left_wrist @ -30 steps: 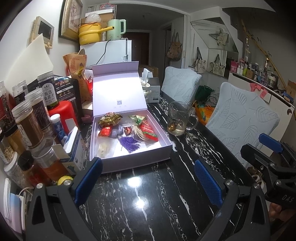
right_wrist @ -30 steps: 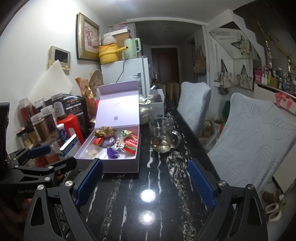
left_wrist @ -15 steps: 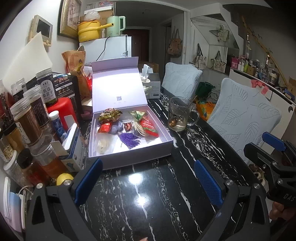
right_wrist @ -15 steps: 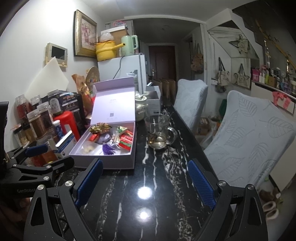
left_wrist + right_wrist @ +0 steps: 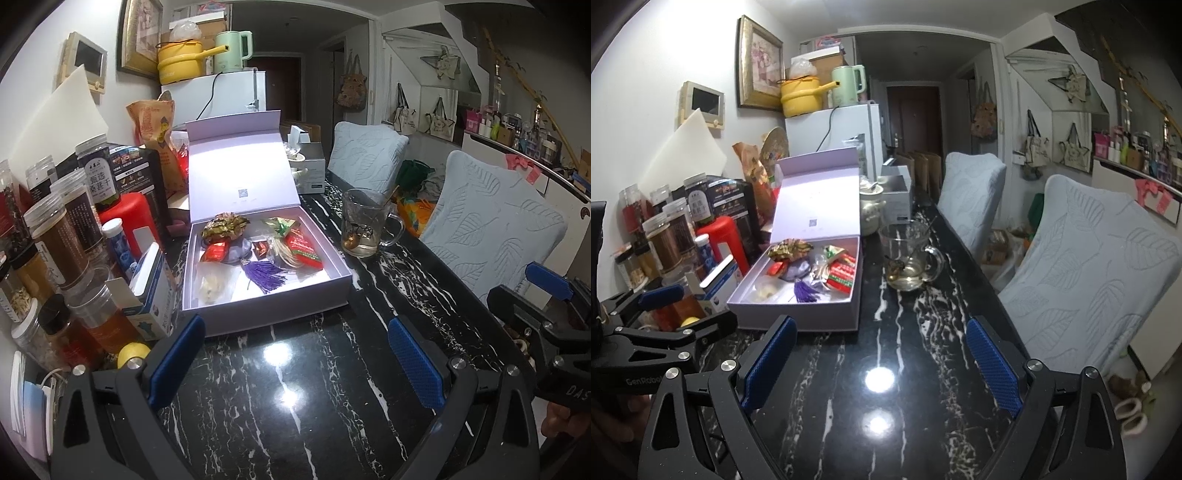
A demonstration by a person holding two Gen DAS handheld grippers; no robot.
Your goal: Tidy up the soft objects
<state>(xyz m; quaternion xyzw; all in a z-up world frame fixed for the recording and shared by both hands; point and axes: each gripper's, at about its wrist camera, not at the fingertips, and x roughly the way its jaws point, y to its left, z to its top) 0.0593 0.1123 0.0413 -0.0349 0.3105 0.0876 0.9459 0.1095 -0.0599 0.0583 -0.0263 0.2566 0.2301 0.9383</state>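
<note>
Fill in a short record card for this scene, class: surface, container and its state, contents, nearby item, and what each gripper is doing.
surface: black marble table
container: lavender gift box, lid up
contents: purple tassel, gold foil ornament, red packet, white lump
nearby item: glass mug, right of the box, apart from it
left gripper: open, empty, short of the box
right gripper: open, empty, above the table

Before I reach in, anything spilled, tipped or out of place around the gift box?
Nothing spilled or tipped. The lavender box sits open, lid upright, with the purple tassel and red packets jumbled loosely inside. The glass mug stands upright just right of it. Both claws, left and right, are open and empty.
</note>
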